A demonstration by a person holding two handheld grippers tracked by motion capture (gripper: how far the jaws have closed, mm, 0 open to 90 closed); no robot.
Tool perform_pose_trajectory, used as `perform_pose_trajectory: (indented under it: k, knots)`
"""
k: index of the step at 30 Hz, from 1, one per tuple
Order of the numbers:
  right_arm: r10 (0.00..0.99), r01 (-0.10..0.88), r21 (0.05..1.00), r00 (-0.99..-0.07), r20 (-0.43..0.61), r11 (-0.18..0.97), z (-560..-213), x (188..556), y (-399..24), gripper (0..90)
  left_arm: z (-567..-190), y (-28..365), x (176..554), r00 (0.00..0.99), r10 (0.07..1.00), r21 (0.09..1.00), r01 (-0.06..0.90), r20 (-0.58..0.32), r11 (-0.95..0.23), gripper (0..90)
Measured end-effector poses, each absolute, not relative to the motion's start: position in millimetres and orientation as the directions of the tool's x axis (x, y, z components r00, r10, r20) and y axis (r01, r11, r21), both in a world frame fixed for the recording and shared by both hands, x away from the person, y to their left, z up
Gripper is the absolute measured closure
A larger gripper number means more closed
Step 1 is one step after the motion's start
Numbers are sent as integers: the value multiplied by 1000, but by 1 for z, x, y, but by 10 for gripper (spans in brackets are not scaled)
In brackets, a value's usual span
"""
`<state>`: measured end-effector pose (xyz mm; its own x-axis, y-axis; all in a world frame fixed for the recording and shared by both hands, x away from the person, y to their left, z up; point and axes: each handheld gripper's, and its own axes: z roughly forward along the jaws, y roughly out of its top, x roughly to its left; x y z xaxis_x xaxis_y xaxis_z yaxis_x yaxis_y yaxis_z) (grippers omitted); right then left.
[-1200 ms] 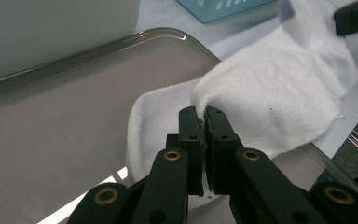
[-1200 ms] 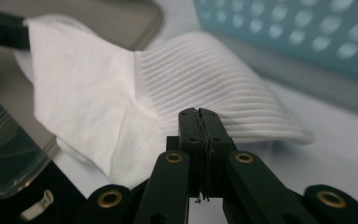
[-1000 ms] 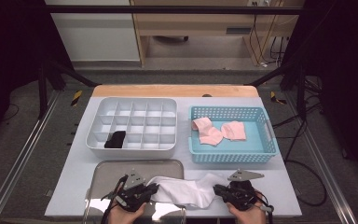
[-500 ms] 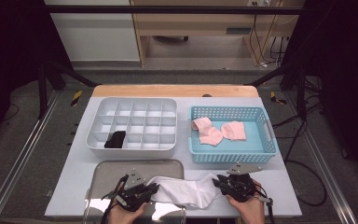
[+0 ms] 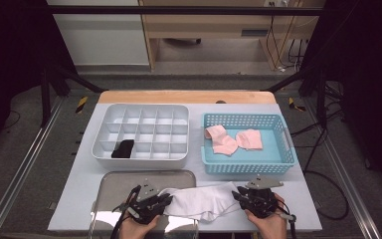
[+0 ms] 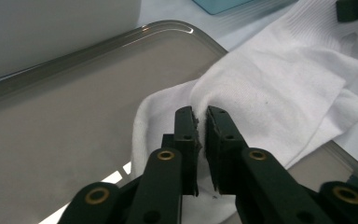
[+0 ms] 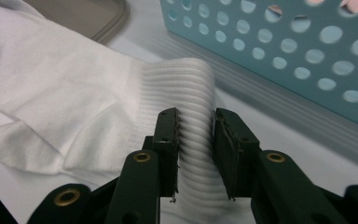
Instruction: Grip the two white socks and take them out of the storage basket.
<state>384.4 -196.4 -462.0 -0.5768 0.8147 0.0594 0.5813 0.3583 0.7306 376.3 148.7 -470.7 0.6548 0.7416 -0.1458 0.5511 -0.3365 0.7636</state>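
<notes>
Lying across the grey tray's (image 5: 110,180) right rim onto bare table, a soft white sock (image 5: 203,199) is flanked by both grippers. The left gripper (image 6: 202,122) and right gripper (image 7: 196,122) have just been opening, jaws slackened around bunched toe and ribbed cuff.

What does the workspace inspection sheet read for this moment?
Surface: white table, bare at the edges.
Job's things: white sock lying half on the grey tray.
Clutter: divided bin holding a black item; blue basket with pink socks.
Grippers: left hand-held gripper and right hand-held gripper at the sock's ends; jaws have just been opening, fabric between them.
Cables: cable trails from the right one; floor cables.
Surroundings: dark frame, wooden bench behind.
</notes>
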Motion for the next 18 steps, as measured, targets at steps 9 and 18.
perform_pose_trajectory:
  k: [9, 18]
  knots:
    - [854, 539, 824, -499, 148, 172, -444, 387, -229, 653, -468, 161, 370, 653, 736, 771, 559, -181, -306, 690]
    - [850, 630, 733, -508, 141, 255, -472, 397, -223, 652, -477, 147, 367, 652, 746, 745, 564, -138, -355, 753]
